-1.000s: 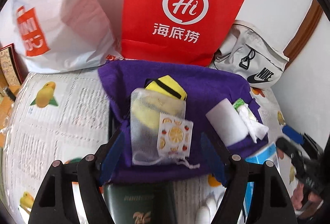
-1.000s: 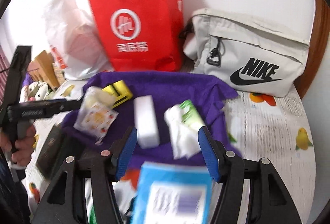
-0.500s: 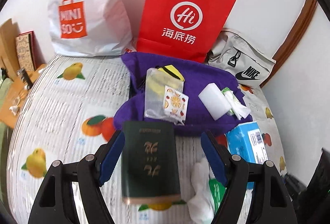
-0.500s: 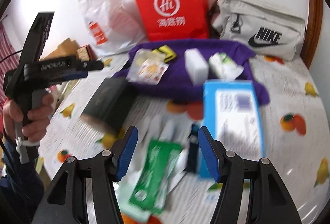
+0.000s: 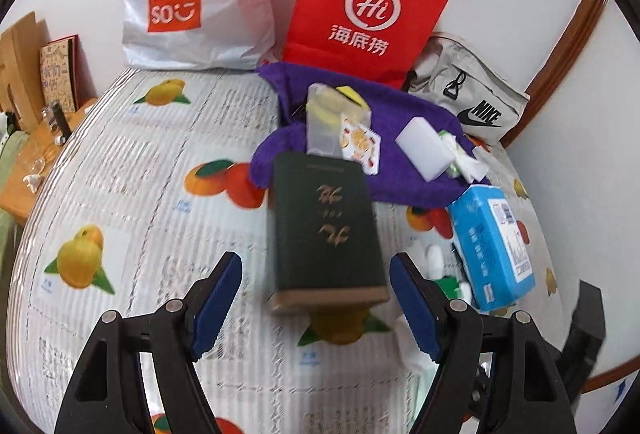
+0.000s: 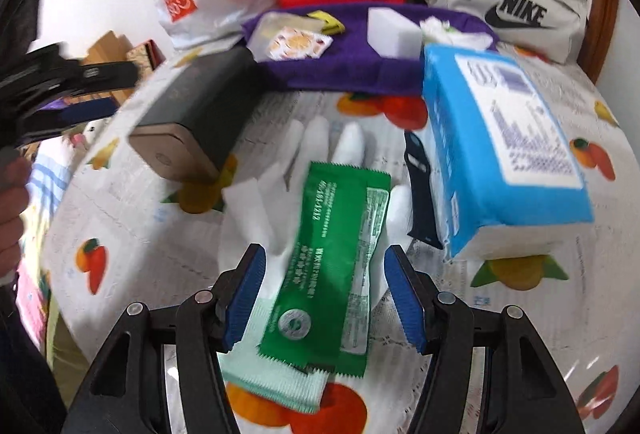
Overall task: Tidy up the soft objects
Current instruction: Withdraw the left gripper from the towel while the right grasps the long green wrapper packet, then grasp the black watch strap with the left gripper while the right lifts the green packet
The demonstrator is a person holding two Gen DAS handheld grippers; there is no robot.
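Hovering open and empty, right gripper over green sachet on white glove, left gripper likewise empty, sponge already on purple cloth at twelve o'clock, glove and blue tissue pack seemingly left.

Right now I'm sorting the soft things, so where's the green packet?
Right wrist view: green packet lies on the white glove, between the dark box and blue pack.
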